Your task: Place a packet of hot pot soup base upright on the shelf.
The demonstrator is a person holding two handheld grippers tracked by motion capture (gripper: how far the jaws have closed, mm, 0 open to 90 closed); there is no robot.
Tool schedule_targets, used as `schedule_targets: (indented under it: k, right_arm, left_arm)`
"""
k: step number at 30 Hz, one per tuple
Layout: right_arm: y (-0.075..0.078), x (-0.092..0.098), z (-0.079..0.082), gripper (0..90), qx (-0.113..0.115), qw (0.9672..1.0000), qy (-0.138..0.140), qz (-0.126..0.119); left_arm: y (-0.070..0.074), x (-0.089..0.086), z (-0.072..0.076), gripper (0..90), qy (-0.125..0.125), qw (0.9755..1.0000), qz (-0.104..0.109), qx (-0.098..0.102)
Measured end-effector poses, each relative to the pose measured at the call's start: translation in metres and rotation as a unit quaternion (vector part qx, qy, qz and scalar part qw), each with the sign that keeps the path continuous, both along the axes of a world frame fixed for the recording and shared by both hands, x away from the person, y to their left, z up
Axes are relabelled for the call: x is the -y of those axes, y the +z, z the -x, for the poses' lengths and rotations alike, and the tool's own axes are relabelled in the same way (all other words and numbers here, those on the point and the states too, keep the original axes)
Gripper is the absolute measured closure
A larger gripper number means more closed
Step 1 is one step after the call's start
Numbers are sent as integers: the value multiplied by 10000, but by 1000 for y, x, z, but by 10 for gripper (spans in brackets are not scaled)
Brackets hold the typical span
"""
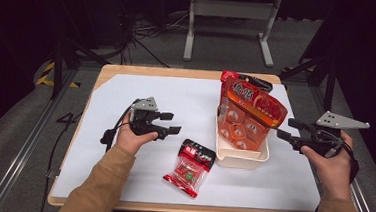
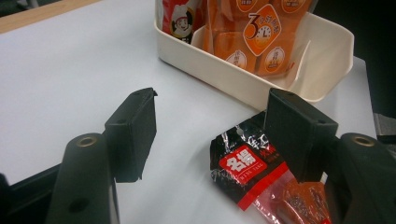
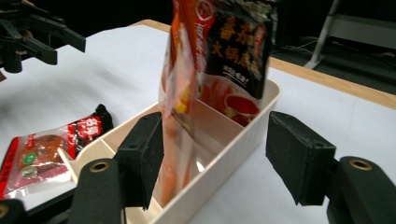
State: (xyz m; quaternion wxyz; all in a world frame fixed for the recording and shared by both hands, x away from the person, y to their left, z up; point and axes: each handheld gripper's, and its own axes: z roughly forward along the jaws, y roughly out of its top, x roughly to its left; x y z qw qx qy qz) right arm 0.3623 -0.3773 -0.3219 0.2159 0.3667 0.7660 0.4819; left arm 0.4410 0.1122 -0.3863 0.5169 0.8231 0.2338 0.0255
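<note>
1. My left gripper (image 1: 170,124) hangs above the white table cover (image 1: 127,91), jaws wide and empty, aimed toward the small red snack packet (image 1: 190,167) that lies flat just in front of the cream tray (image 1: 240,157)
2. My right gripper (image 1: 290,130) sits just off the tray's right side, its jaws spread with nothing pressed between the pads; the tall orange pouch (image 1: 249,113) stands in the tray, leaning, with a dark sauce packet (image 3: 238,51) behind it
3. Risk one: the snack packet is thin and glossy, so if I come down level the pads may slide over the film and push it against the tray wall instead of catching it
4. Risk two: the orange pouch stands loosely; I judge that a nudge on the tray from either gripper could tip it out over the rim
5. Risk three: with both grippers close to the tray, their jaws could clash if I bring the packet in while the right one stays beside it
6. Pose: my left forearm (image 1: 103,180) angles inward from the bottom edge, hand wrapped around the handle, jaws pointing right; my right hand (image 1: 330,163) holds its gripper level, pointing left at the tray
</note>
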Motion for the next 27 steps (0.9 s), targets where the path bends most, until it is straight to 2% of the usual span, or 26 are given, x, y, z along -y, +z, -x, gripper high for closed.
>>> schedule_targets:
  k: [5, 14, 16, 25, 27]
  right_arm:
    - [-5, 5, -2, 378, -75, 9999, -64, 56]
    - [-12, 10, -6, 394, -173, 9996, -167, 174]
    - [-14, 11, -6, 404, -209, 9996, -154, 131]
    - [-17, 9, -8, 425, -307, 9994, -55, 122]
    - [-18, 9, -8, 434, -339, 9994, -53, 97]
  left_arm:
    - [-7, 7, -4, 322, 53, 9999, -72, -56]
    - [-20, 20, -8, 317, -43, 9994, -311, -176]
    - [-23, 22, -9, 316, -71, 9992, -351, -186]
    - [-36, 33, -14, 329, -186, 9981, -411, -409]
    - [-39, 34, -16, 346, -202, 9975, -389, -549]
